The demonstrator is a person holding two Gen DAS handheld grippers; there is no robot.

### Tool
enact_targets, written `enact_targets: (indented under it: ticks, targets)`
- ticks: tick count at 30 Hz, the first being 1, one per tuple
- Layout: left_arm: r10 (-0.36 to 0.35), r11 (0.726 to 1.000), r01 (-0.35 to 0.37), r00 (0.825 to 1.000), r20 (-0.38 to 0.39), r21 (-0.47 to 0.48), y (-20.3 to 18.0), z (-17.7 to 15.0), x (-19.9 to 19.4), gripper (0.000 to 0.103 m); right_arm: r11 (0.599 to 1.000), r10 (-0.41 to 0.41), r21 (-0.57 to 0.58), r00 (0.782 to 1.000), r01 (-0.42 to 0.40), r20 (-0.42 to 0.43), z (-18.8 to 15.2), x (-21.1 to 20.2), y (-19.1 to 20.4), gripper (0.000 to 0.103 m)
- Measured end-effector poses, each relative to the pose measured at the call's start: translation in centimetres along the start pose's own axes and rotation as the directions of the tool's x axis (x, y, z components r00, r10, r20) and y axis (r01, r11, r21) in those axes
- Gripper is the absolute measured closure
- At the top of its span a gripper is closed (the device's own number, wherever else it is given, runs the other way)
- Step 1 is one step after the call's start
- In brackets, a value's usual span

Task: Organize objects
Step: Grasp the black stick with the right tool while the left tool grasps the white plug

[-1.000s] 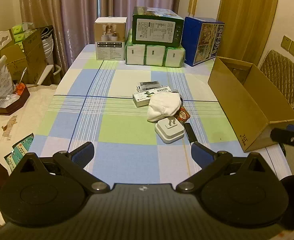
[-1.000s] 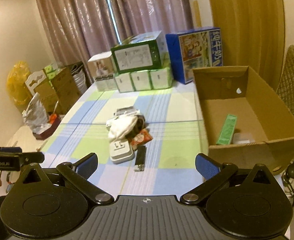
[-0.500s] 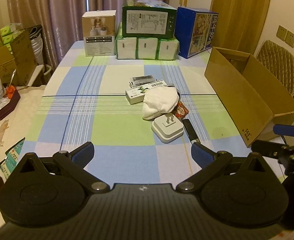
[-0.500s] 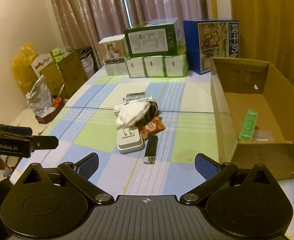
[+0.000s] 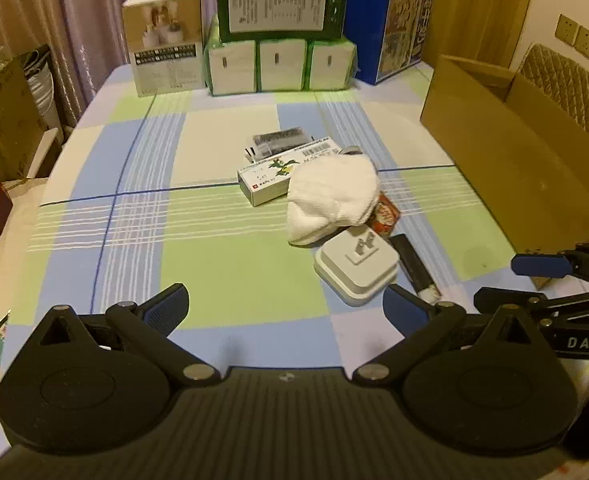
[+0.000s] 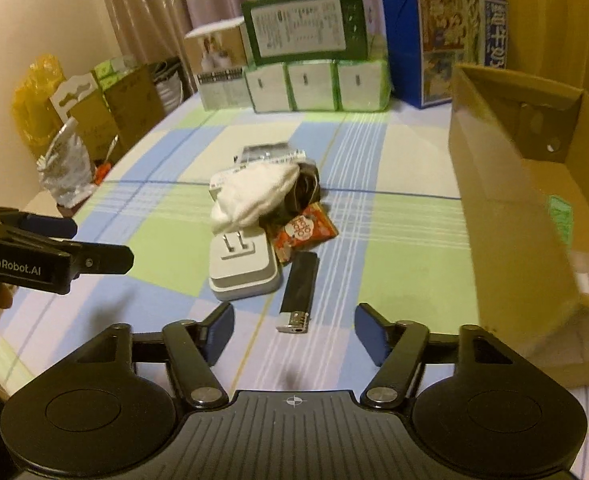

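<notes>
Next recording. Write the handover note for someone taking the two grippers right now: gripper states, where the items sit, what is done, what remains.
Left gripper: open, empty, low over the near table.
Right gripper: open, empty, lined up just short of the lighter.
Mid-table pile: white cloth, plug adapter, snack packet, small white box, lighter.
Cardboard box on the right holds a green item; the rest inside is unclear.
Left to do: the whole pile, probably the lighter first.
</notes>
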State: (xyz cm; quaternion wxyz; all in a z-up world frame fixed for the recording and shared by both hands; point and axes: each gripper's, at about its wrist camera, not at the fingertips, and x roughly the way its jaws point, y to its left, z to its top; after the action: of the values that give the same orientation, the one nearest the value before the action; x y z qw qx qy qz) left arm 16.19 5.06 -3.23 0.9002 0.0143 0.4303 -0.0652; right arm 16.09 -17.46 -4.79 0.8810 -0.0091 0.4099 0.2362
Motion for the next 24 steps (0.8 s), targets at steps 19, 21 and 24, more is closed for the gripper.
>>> enact_targets:
  ticks: [19, 21, 24]
  targets:
    - [-0.119, 0.98, 0.125, 0.992, -0.047, 0.158, -1.5, 0.0, 8.2, 0.002, 0.997, -0.043, -0.06, 0.997, 0.04, -0.062, -0.1, 6.8, -1.4, 0.084]
    - [-0.14, 0.969, 0.148, 0.989, -0.05, 0.2, -2.0, 0.2, 8.8, 0.002, 0.998, -0.048, -0.037, 0.997, 0.045, -0.064, -0.1, 6.6, -2.0, 0.084]
    - [-0.158, 0.953, 0.164, 0.987, -0.043, 0.256, -2.8, 0.4, 9.7, 0.008, 0.999, -0.048, -0.017, 0.997, 0.047, -0.064, -0.2, 6.3, -2.3, 0.084]
